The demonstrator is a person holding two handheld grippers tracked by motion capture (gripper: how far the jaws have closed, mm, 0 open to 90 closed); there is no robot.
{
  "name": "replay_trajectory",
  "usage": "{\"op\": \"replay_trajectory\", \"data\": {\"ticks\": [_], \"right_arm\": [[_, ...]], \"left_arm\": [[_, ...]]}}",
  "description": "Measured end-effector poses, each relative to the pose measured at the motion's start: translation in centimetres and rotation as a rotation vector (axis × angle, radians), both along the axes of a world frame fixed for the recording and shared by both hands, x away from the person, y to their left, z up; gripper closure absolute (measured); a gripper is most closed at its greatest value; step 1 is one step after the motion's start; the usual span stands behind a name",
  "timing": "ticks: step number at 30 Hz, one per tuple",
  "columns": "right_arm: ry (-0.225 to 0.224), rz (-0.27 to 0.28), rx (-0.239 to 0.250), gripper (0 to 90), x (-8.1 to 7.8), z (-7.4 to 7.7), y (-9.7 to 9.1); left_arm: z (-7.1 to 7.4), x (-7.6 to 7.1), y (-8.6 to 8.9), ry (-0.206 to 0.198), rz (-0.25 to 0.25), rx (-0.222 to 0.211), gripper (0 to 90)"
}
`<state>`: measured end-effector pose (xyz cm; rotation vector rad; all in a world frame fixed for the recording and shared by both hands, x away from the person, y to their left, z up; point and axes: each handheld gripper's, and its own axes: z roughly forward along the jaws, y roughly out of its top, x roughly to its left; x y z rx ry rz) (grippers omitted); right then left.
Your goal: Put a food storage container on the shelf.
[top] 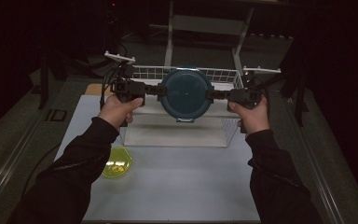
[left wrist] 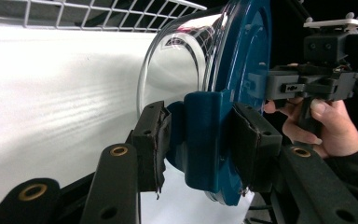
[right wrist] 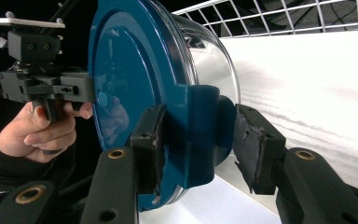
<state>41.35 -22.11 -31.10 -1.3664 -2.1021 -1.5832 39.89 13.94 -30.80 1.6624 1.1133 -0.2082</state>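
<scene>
Overhead, in the high view, a round clear container with a dark blue clip lid [top: 186, 94] is held in the air above a white wire basket [top: 221, 73], at about 12 o'clock from the table's middle. The left gripper [top: 153, 88] is clamped on the lid's clip at 9 o'clock, the right gripper [top: 219, 94] on the clip at 3 o'clock. A yellow-green dish [top: 117, 162] lies on the white table [top: 182, 186] at about 7 o'clock.

Next, in the left gripper view, the half-closed jaws are seen pressed on a blue latch tab [left wrist: 204, 140]; the clear body [left wrist: 177, 65] looks empty, so it is judged light, rigid and smooth-walled. The tabs are the best hold, since the clear wall would likely slip.

Lastly, in the right gripper view, the opposite tab [right wrist: 200, 135] is gripped the same way, jaws partly closed. No brand, label or writing can be read.
</scene>
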Motion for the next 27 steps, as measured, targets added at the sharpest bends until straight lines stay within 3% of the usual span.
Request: {"op": "replay_trajectory", "data": {"ticks": [5,10,16,21,25,27], "right_arm": [[0.011,-0.009,-0.01,54.9,0.3,0.3,0.2],[0.038,-0.022,-0.022,53.9,0.7,0.3,0.3],[0.08,-0.035,0.006,53.4,1.3,0.1,0.1],[0.1,-0.041,0.007,52.6,1.9,0.0,0.1],[0.135,-0.044,0.012,51.8,2.3,0.0,0.1],[0.151,-0.043,0.013,51.4,2.6,-0.1,0.1]], "left_arm": [[-0.4,0.6,0.3,0.021,-0.007,-0.023,56.2],[-0.6,1.1,0.2,0.021,0.026,-0.031,55.3],[-1.2,2.3,0.3,0.09,0.022,-0.068,54.9],[-1.7,3.0,0.5,0.123,0.02,-0.104,54.6],[-2.3,3.5,0.6,0.181,0.009,-0.135,53.7],[-2.6,3.7,0.7,0.192,0.007,-0.149,53.4]]}}
